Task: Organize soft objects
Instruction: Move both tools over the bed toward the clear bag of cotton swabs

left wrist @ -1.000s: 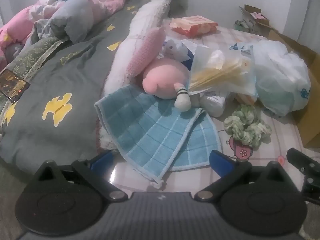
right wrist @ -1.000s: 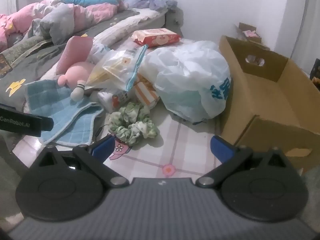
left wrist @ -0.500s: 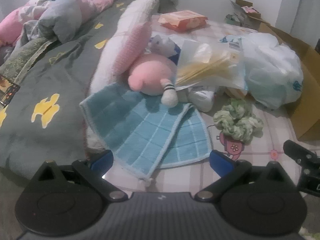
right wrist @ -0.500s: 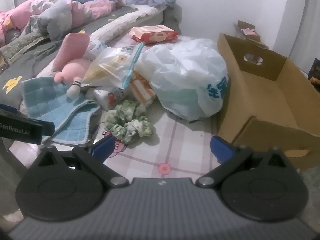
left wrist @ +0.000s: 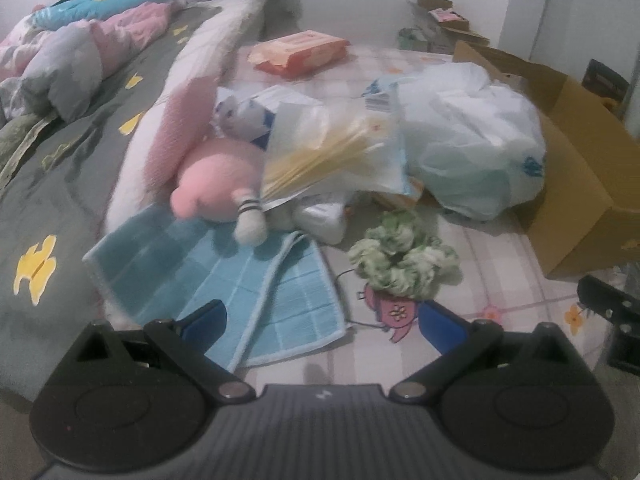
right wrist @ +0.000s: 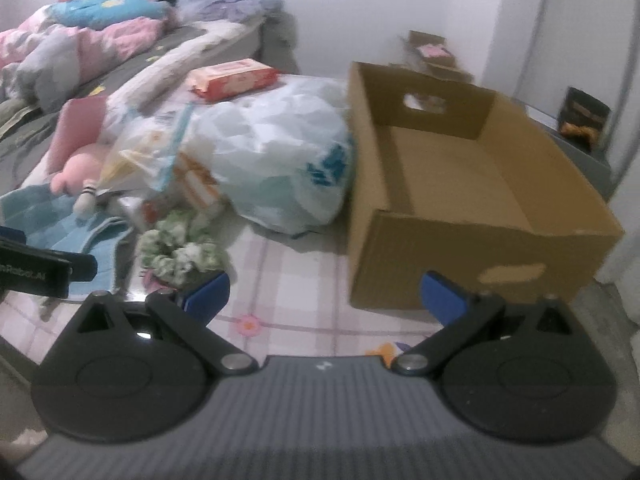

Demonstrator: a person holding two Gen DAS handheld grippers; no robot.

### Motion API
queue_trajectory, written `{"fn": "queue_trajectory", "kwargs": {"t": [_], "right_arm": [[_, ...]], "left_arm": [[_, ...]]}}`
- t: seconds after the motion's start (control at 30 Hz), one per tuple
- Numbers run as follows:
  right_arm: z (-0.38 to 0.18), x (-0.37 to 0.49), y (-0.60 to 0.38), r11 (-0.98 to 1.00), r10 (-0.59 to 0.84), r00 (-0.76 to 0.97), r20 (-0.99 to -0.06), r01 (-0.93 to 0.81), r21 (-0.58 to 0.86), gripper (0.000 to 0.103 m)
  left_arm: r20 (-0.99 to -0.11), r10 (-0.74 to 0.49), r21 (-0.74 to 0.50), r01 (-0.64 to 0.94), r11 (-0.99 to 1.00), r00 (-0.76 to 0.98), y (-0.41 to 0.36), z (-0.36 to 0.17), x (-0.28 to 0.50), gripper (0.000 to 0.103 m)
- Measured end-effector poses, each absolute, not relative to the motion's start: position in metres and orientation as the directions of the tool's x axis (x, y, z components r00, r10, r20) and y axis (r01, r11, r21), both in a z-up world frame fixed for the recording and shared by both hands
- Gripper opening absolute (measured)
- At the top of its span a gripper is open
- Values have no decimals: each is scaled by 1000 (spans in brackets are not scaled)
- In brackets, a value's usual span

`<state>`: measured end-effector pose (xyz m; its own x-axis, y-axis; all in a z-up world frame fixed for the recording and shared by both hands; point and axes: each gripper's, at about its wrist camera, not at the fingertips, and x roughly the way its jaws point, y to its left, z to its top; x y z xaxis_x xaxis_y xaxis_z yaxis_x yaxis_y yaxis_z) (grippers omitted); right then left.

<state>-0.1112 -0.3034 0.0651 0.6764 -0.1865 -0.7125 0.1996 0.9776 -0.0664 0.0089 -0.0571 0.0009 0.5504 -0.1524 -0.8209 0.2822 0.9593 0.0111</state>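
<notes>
A blue checked towel [left wrist: 224, 276] lies spread on the bed's near edge, a pink plush toy [left wrist: 216, 184] resting on its far end. To the right sits a green and white scrunchie [left wrist: 402, 258], also seen in the right wrist view [right wrist: 180, 254]. My left gripper [left wrist: 320, 318] hovers open just above the towel's near corner, nothing between its fingers. My right gripper [right wrist: 324, 294] stands open over the checked sheet, facing an empty cardboard box [right wrist: 472, 184]. A white plastic bag [right wrist: 280, 164] leans against the box.
A clear packet [left wrist: 332, 152] lies over small packs behind the plush. A red wipes pack [left wrist: 300, 50] sits farther back. Grey quilt [left wrist: 52, 176] and bunched bedding [left wrist: 80, 60] fill the left. The other gripper's body [right wrist: 36, 270] shows at the left edge.
Both views swung rightward: the towel and scrunchie slid left in the left wrist view, and the cardboard box came fully into the right wrist view. Both grippers stayed open.
</notes>
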Motion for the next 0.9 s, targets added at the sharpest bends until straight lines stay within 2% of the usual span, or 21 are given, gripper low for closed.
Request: {"fn": "queue_trajectory", "kwargs": {"t": [0.23,0.9], "right_arm": [[69,-117,-313,964,-220,659,-719,258,-59,102],[72,-120,-313,960,-234,643,-729,271,-70,102]], "left_arm": [[-807,-163,15,296,955,568,-65,10,8,103],[-802,-167,17,303,953,573,-70,15,6,103]]}}
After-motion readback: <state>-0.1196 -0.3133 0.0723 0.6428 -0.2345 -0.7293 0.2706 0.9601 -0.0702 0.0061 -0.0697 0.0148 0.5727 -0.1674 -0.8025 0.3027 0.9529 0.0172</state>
